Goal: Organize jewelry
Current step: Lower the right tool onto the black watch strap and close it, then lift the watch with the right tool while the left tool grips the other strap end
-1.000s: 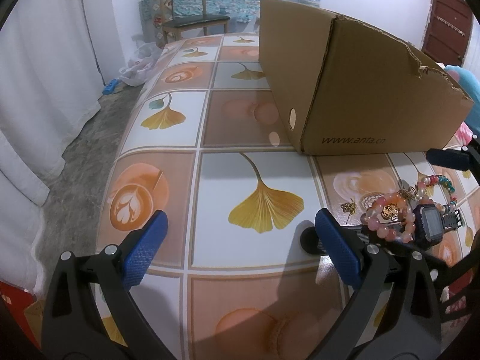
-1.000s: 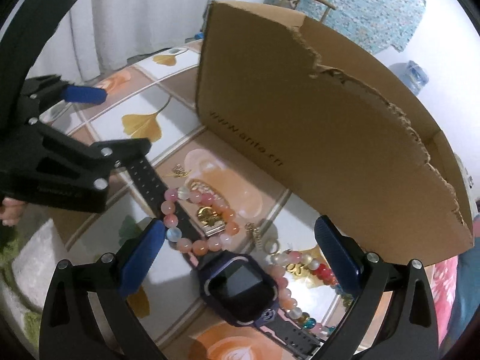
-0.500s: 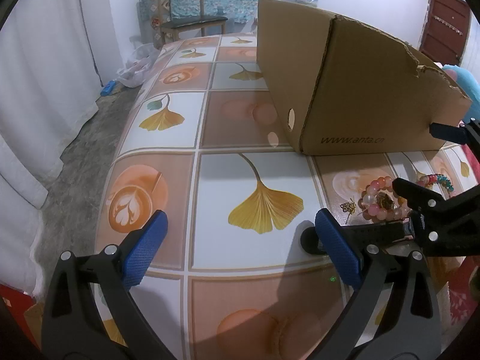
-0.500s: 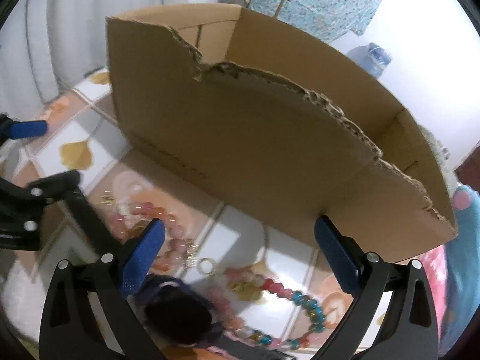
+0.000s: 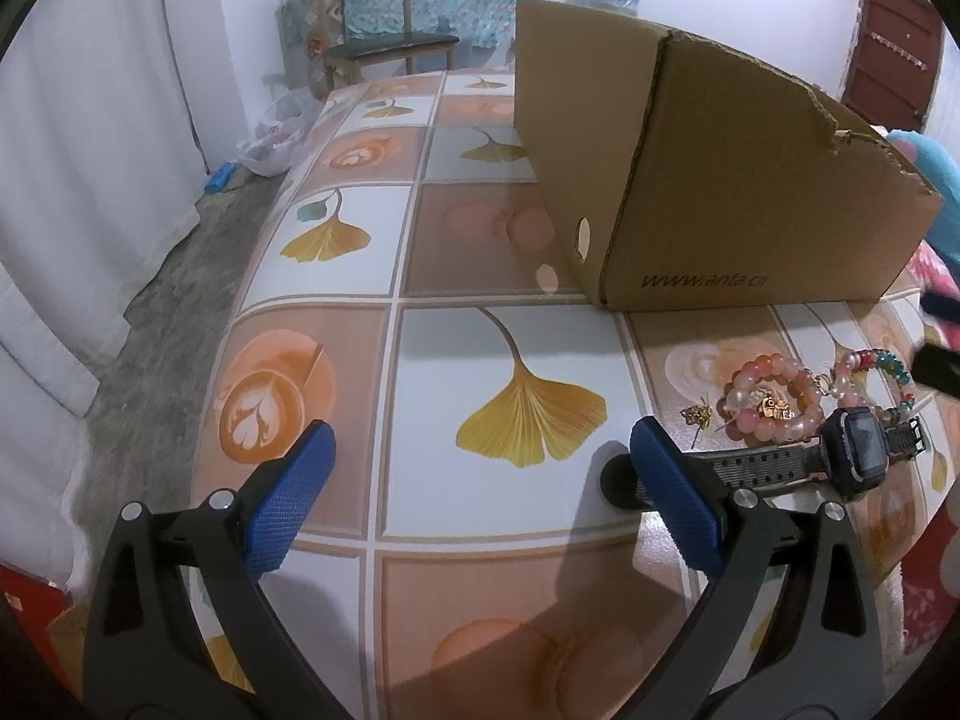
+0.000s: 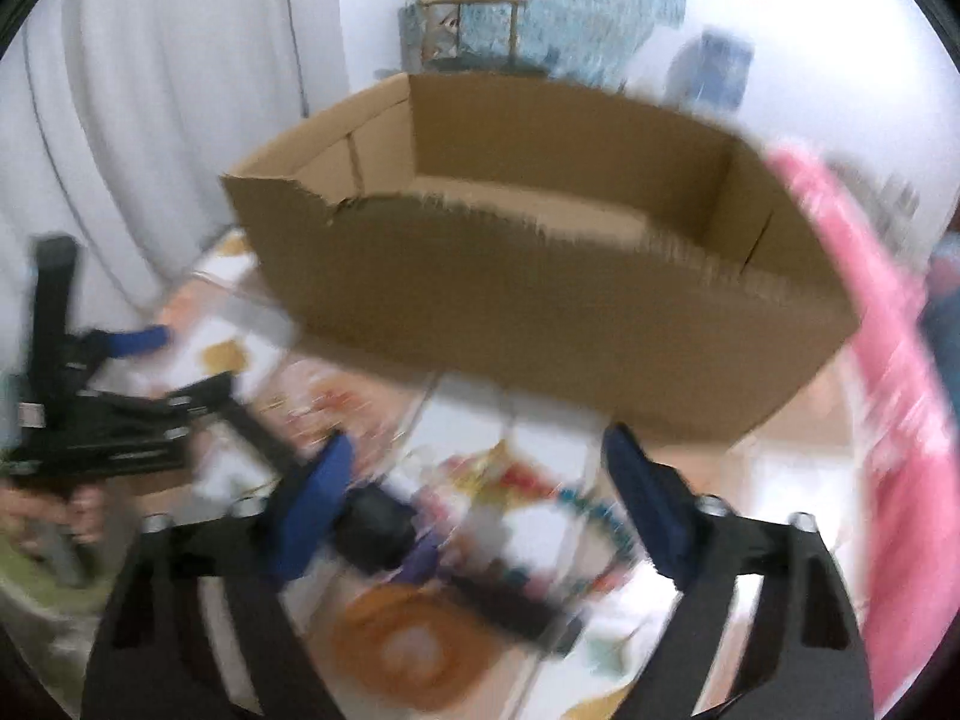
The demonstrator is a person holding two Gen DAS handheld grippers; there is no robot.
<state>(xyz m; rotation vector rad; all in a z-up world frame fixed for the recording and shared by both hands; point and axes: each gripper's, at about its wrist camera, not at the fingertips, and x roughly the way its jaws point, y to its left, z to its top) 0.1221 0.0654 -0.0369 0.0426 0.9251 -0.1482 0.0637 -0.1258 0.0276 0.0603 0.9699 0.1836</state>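
Patterned tablecloth [image 5: 384, 252] with ginkgo leaves and coffee cups is covering the whole work surface I am steering over. Nearest: left gripper [image 5: 480, 498] is hovering with jaws wide and nothing between them, over bare cloth. Just to its right — a dark watch [image 5: 855, 461] lying flat, its strap running toward the gripper's right finger. Beyond it a pink bead bracelet [image 5: 774, 399] is lying coiled around a gold charm, a multicolour bead strand [image 5: 876, 363] beside it, a small gold earring [image 5: 696, 416] to its left. Right gripper [image 6: 474, 501] is blurring above this cluster, jaws closing, nothing gripped. Farthest: open cardboard box [image 5: 708, 192], near rim torn.

Risk, as I am judging it: closing blind over tangled beads could drag the watch or strands together. Room is lying open leftward; the cloth edge is dropping to floor at far left.
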